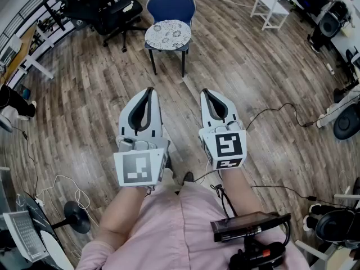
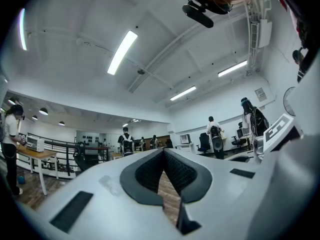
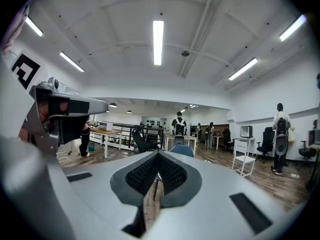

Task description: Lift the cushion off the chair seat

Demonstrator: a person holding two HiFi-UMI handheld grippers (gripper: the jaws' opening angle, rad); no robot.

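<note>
Head view: a patterned cushion (image 1: 167, 34) lies flat on a blue chair (image 1: 171, 4) seat, its longer side running left to right. Well short of it, the left gripper (image 1: 149, 90) and right gripper (image 1: 206, 92) are closed and hold nothing.

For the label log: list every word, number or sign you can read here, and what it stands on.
No text can be read in any view.
Left marker, right marker: black-and-white square patterns, not words.
Wall sign: too small to read.
</note>
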